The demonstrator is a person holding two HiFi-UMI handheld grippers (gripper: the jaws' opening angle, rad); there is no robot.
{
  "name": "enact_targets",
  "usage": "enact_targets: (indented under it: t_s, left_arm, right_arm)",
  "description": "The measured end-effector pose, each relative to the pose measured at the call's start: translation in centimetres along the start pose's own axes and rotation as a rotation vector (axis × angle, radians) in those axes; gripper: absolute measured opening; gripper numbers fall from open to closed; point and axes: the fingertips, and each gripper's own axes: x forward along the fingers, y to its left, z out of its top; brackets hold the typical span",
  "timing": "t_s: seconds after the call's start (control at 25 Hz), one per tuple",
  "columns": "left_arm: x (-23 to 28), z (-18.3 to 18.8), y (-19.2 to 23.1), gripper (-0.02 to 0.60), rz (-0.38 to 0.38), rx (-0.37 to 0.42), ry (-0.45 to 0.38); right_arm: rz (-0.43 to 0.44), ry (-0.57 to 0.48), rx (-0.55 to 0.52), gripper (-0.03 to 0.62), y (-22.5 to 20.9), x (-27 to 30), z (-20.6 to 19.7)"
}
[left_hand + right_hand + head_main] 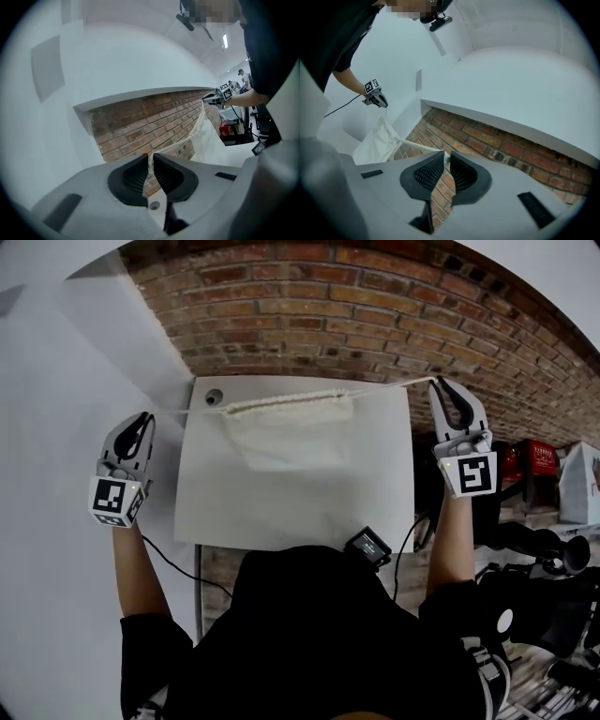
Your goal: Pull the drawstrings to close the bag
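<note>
A cream drawstring bag (291, 432) lies at the far side of the white table (300, 512), its mouth gathered tight along a cord. The drawstring (187, 412) runs taut out of both sides of the bag. My left gripper (145, 418) is off the table's left edge, shut on the left end of the cord (151, 158). My right gripper (439, 382) is past the far right corner, shut on the right end (444, 156). The left gripper view shows the bag (206, 133) hanging from the line, with the right gripper (220, 96) beyond it. The right gripper view shows the bag (377, 140) and the left gripper (376, 99).
A brick floor (375, 315) lies beyond the table and a white wall (56, 474) stands to the left. The table has a round cable hole (215, 397) at its far left corner. Red gear (536, 461) and dark equipment crowd the right. A black device (368, 547) hangs at the person's chest.
</note>
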Motion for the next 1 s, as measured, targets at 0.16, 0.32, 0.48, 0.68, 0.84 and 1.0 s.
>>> enact_targets:
  t_s: [0.16, 0.32, 0.48, 0.68, 0.84, 1.0]
  left_arm:
    - [-1.9, 4.0, 1.2, 0.046, 0.046, 0.045, -0.037]
    - [-2.4, 8.3, 1.6, 0.046, 0.070, 0.124, -0.095]
    - [-2.6, 12.6, 1.9, 0.046, 0.104, 0.193, -0.143]
    - [-2.2, 18.0, 2.7, 0.046, 0.136, 0.239, -0.217]
    - [-1.2, 20.7, 2.4, 0.046, 0.147, 0.301, -0.233]
    - [-0.7, 21.5, 1.9, 0.046, 0.151, 0.342, -0.234]
  right_arm:
    - [-0.024, -0.004, 0.002, 0.046, -1.5, -1.3, 1.7]
    - [-0.087, -0.031, -0.020, 0.046, -4.1, -3.5, 3.7]
    - [-0.138, -0.048, -0.063, 0.046, -6.6, -5.7, 6.2]
    - [-0.191, -0.108, -0.063, 0.046, -10.2, -7.3, 9.0]
    - [-0.233, -0.130, -0.050, 0.046, -12.0, -8.5, 9.8]
    - [-0.300, -0.107, -0.094, 0.044, -12.8, -9.7, 9.7]
